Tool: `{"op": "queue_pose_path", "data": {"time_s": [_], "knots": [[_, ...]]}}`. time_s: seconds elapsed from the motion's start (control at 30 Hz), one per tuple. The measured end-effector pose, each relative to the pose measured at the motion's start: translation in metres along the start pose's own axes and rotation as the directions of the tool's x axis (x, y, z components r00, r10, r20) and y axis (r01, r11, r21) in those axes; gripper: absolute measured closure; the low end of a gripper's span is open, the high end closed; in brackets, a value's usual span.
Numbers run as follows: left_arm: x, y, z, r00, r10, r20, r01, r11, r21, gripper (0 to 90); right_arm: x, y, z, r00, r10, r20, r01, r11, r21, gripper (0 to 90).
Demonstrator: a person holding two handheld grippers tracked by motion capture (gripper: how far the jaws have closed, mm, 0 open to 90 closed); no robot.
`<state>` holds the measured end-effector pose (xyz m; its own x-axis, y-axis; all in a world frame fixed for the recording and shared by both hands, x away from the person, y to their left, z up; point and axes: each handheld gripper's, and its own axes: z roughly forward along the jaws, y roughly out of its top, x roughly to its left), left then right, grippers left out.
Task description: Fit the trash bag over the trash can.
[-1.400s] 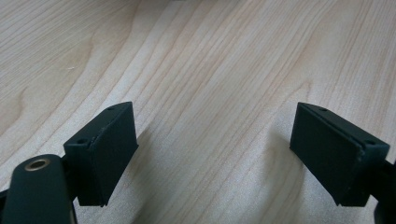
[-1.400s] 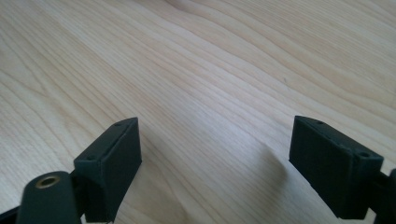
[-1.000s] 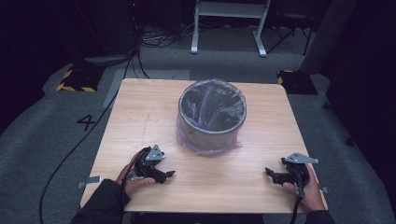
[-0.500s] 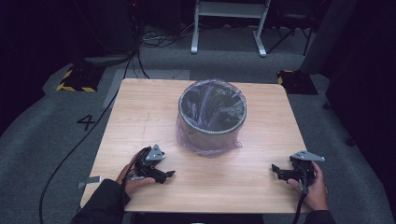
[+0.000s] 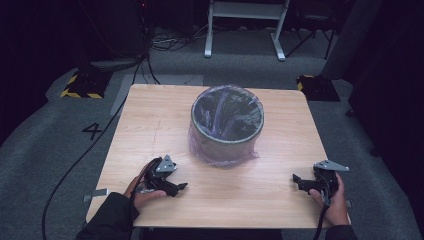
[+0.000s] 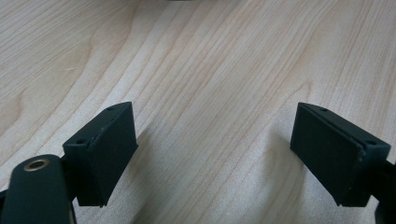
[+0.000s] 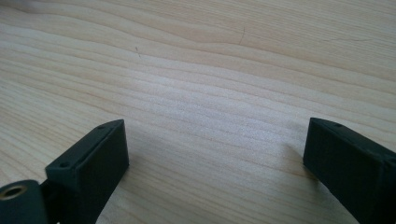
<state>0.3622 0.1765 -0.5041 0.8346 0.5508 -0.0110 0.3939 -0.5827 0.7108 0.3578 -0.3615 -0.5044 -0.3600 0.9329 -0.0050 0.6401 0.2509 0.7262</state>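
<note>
A bin [image 5: 226,125] lined with a clear bag is sitting in the middle of the high view, on a wooden table [image 5: 150,120]. The left gripper [image 5: 176,187] is lying at the lower left of the frame, near the table's front edge and well apart from the bin. The right gripper [image 5: 296,179] is resting at the lower right. In the 2 gripper views, both pairs of jaws are standing wide open over bare wood, gripping nothing.
</note>
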Motion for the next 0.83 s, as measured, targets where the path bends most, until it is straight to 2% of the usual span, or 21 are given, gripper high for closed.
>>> {"op": "queue_pose_path", "data": {"time_s": [0.83], "knots": [[0.0003, 0.0015, 0.0016, 1.0000, 0.002, 0.001, -0.002, 1.0000, 0.002, 13.0, 0.0002, 0.0007, 0.0011, 1.0000, 0.000, 0.002, 0.000, 1.000, 0.001, 4.9]]}}
